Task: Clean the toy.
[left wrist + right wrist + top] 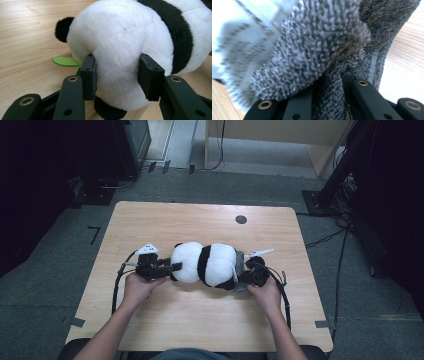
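Panda toy (205,264) lies mid-table, nearer the front edge; left gripper (117,75) pinches its white end, right gripper (332,82) clamps the grey cloth (317,45), likely steadying both ends.

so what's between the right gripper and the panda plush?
A grey towel, pinched in the right gripper against the panda plush; the right gripper view shows it.

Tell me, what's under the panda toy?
The panda toy lies on the wooden table. In the left gripper view a green felt leaf pokes out from beneath it. Whatever else is underneath is covered by its body.
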{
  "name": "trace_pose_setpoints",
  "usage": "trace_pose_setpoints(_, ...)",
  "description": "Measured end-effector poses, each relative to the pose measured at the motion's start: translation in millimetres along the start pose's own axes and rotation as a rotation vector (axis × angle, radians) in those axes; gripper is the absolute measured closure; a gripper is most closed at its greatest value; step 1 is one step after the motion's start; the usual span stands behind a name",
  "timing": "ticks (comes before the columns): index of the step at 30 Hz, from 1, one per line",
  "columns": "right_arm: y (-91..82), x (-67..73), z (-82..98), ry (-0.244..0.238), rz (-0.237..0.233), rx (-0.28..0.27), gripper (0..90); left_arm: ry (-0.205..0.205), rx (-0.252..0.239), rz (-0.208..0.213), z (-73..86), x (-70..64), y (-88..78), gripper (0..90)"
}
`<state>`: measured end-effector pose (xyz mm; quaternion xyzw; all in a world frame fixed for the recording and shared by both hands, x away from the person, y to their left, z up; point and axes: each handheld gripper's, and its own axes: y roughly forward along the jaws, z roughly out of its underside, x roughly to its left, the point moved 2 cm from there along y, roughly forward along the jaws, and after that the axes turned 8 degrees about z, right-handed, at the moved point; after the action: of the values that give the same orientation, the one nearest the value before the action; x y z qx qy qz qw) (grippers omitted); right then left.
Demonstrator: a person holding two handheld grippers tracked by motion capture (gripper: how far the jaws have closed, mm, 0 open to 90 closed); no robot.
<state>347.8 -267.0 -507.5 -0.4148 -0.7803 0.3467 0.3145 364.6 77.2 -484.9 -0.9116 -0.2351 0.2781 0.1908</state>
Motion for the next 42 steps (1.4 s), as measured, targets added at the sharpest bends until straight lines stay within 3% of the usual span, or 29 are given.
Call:
trace_pose_setpoints(3,-1.1,-3.2,-1.1,0.009,0.02,0.006,78.0,0.0,0.003,-0.001,0.2,-0.2,-0.4,54.6)
trace_pose_setpoints(9,-17.3,-19.1,0.2,0.073,0.066,-0.013,78.0,0.004,0.004,-0.004,0.5,-0.3,-0.7,54.1)
trace_pose_setpoints(12,-30.1,-28.0,-0.5,0.106,0.089,-0.065,78.2,0.004,0.003,-0.004,0.5,-0.4,-0.8,54.1)
trace_pose_setpoints(16,-49.3,-29.6,-4.0,0.118,0.107,-0.15,78.2,0.003,0.002,-0.004,0.7,-0.3,-0.9,54.1)
trace_pose_setpoints(22,-76.0,-17.1,-15.5,0.095,0.093,-0.263,78.1,0.004,0.001,-0.004,0.9,-0.4,-0.8,54.1)
trace_pose_setpoints(27,-84.7,2.7,-26.9,0.045,0.067,-0.305,78.1,0.005,0.001,-0.004,0.9,-0.4,-0.8,54.0)
trace_pose_setpoints(35,-81.2,33.6,-38.6,-0.026,0.011,-0.328,78.0,0.007,0.003,-0.005,1.1,-0.4,-0.9,54.0)
trace_pose_setpoints(42,-67.7,35.7,-36.5,-0.045,0.014,-0.298,78.1,0.006,-0.004,-0.001,0.9,-1.1,-0.4,53.8)
